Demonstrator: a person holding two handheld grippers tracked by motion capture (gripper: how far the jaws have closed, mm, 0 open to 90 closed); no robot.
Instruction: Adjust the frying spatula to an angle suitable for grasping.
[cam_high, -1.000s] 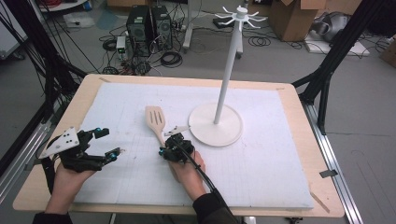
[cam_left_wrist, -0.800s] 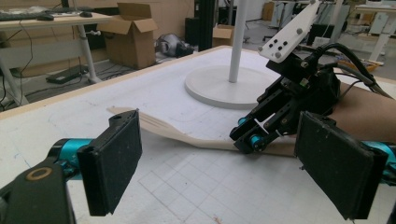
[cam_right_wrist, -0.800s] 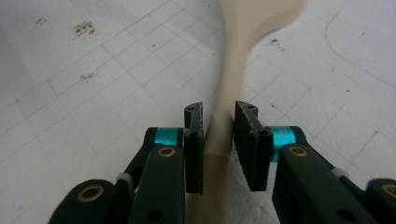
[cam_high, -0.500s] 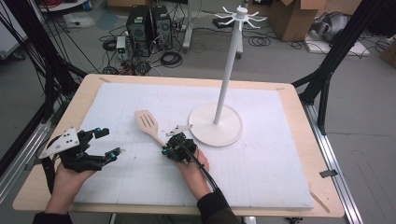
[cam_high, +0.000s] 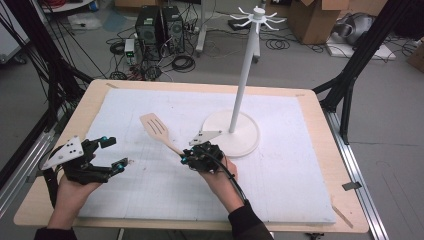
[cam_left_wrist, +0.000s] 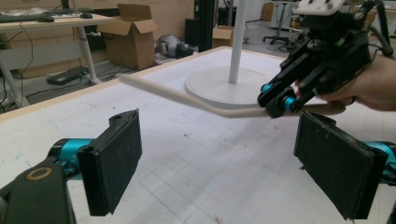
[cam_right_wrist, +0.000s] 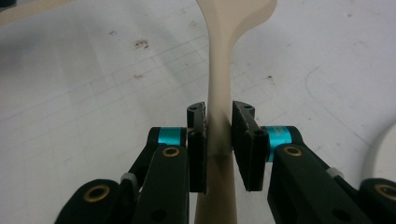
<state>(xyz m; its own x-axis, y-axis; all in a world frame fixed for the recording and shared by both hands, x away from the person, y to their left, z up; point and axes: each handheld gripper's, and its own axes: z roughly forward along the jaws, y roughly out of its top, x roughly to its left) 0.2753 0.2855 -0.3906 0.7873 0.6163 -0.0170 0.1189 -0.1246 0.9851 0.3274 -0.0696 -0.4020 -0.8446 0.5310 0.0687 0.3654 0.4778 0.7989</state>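
**Two grippers, one wooden spatula held**

Two black grippers work over the table (cam_high: 320, 115), and we see the right gripper (cam_high: 192, 159) clamped on the handle of a pale wooden spatula (cam_high: 156, 129). In the right gripper view its jaws press flat against both sides of the smooth, narrow handle, which widens toward the blade. From the high view the slotted blade points up and to the left, over the mat (cam_high: 280, 175); the left gripper view shows it lifted clear of the surface.

The left gripper (cam_high: 110, 154) sits near the table's left edge with its jaws spread wide and nothing between them. Its pads (cam_left_wrist: 114, 163) are rectangular and rough-grained.

The mat is white with a faint printed grid and a few small marks. A light wooden rim borders it on every side. The white stand (cam_high: 235, 132), a round flat base with a slim pole topped by spokes, rests just right of the right gripper. We see open mat between the two grippers and along the far side. We can read no writing.
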